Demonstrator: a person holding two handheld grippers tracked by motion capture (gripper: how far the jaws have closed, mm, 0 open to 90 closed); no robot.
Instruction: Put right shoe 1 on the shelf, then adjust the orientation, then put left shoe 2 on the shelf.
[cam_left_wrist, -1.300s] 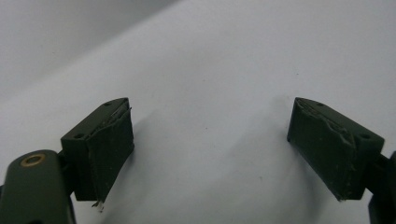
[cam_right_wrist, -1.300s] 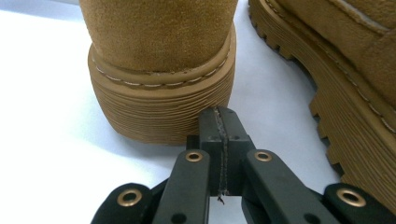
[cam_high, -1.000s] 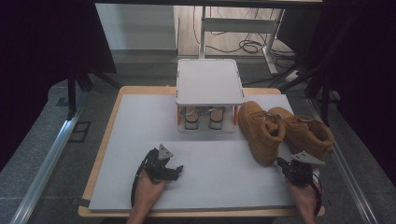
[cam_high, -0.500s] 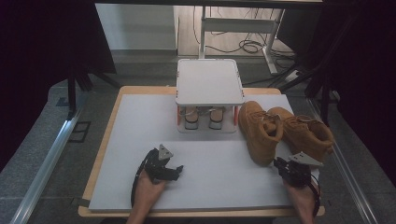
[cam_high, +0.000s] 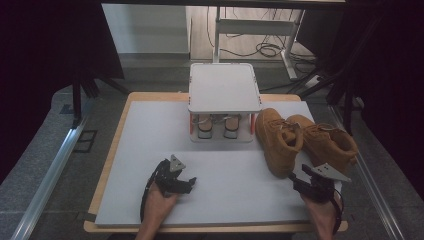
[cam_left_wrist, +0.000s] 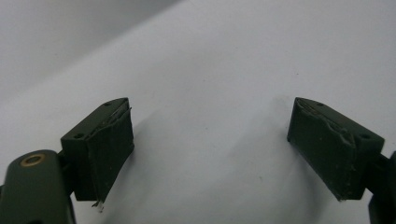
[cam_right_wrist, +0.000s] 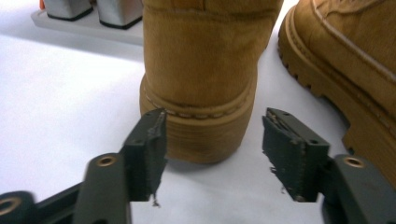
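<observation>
My desk (cam_high: 150, 125), a white sheet on a wooden board, carries a small white two-tier rack (cam_high: 224, 90) at its far edge, a pair of pale shoes (cam_high: 216, 126) tucked on the lower level. Two tan boots (cam_high: 280, 140) stand just right of the rack, side by side, heels toward me.

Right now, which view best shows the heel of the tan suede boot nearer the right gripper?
The right gripper view: the tan suede boot's heel sits close up, just beyond the open jaws of the right gripper. The high view shows that boot whole but small, from above. The left gripper view faces bare white table.
</observation>
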